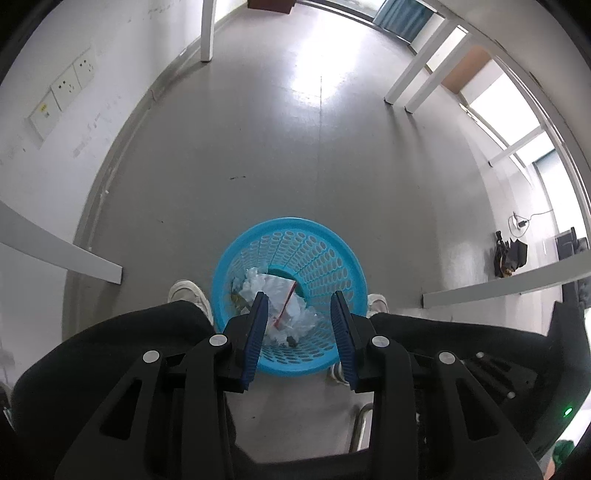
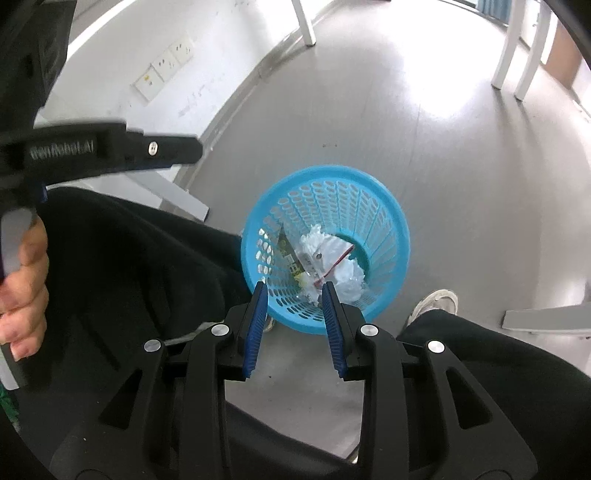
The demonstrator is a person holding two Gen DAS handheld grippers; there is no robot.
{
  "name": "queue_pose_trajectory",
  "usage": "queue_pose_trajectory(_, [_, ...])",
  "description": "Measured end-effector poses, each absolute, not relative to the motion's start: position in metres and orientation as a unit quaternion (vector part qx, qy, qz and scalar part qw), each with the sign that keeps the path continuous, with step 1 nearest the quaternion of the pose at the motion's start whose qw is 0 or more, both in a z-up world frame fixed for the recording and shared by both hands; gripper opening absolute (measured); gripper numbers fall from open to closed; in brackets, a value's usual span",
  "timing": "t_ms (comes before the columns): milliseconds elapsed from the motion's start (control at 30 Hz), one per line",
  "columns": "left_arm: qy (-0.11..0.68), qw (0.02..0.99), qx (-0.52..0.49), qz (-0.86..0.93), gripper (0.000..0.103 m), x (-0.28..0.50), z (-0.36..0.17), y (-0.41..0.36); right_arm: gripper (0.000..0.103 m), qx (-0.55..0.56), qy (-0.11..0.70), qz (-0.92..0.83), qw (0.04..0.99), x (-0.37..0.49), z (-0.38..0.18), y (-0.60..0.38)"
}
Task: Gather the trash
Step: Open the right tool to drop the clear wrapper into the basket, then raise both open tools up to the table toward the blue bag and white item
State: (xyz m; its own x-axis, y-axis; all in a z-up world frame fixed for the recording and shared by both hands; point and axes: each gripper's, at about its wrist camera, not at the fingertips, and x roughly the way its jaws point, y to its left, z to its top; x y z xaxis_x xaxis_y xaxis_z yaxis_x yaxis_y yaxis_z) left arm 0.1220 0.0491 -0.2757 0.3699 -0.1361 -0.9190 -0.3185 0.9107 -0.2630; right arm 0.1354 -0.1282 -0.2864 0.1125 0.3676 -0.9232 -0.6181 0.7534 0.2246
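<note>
A blue perforated plastic waste basket (image 1: pixel 332 254) stands on the grey floor between the person's feet; it also shows in the right wrist view (image 2: pixel 354 195). Inside lie crumpled white paper (image 1: pixel 266 286), a clear bag with a red strip (image 1: pixel 286 302) and a printed wrapper (image 2: pixel 290 254). My left gripper (image 1: pixel 300 297) is open and empty, held above the basket's near side. My right gripper (image 2: pixel 293 288) is open and empty, above the basket's near rim. The left gripper's body (image 2: pixel 110 147) shows at the upper left of the right wrist view.
The person's black-trousered legs (image 2: pixel 129 266) and white shoes (image 1: pixel 188 291) flank the basket. White table legs (image 1: pixel 207 33) stand farther off, with more at the right (image 1: pixel 413 74). A wall with sockets (image 1: pixel 70 85) runs on the left. White crossbars (image 1: pixel 498 286) sit low on both sides.
</note>
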Motion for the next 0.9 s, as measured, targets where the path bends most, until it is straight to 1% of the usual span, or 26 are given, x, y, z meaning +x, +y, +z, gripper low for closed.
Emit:
queue_pose_trajectory(100, [0.549,0.813,-0.185,0.062,0.035,0.11,-0.26,0.045,0.032,-0.109,0.56,0.331,0.752,0.128,-0.269,-0.139])
queue_pose_trajectory(233, [0.526,0.835,-0.147,0.06,0.041,0.09,-0.232,0.037,0.035,-0.11,0.542,0.321,0.769,0.118,-0.248,-0.154])
queue_pose_trajectory(333, [0.508,0.849,-0.135,0.057,0.043,0.072,-0.212,0.035,0.036,-0.1,0.529,0.324,0.778,0.109,-0.231,-0.163])
queue_pose_trajectory(400, [0.495,0.857,-0.132,0.055,0.046,0.061,-0.2,0.034,0.042,-0.102,0.516,0.328,0.784,0.101,-0.218,-0.167])
queue_pose_trajectory(567, [0.457,0.878,-0.13,0.048,0.052,0.04,-0.168,0.031,0.044,-0.105,0.48,0.333,0.805,0.082,-0.186,-0.173])
queue_pose_trajectory(633, [0.446,0.885,-0.129,0.044,0.054,0.03,-0.157,0.029,0.047,-0.103,0.461,0.335,0.815,0.074,-0.17,-0.177])
queue_pose_trajectory(800, [0.404,0.909,-0.094,0.04,0.059,0.006,-0.126,0.012,0.049,-0.094,0.423,0.335,0.836,0.062,-0.133,-0.189])
queue_pose_trajectory(900, [0.379,0.921,-0.085,0.034,0.06,-0.003,-0.107,0.01,0.051,-0.086,0.401,0.338,0.847,0.057,-0.11,-0.197])
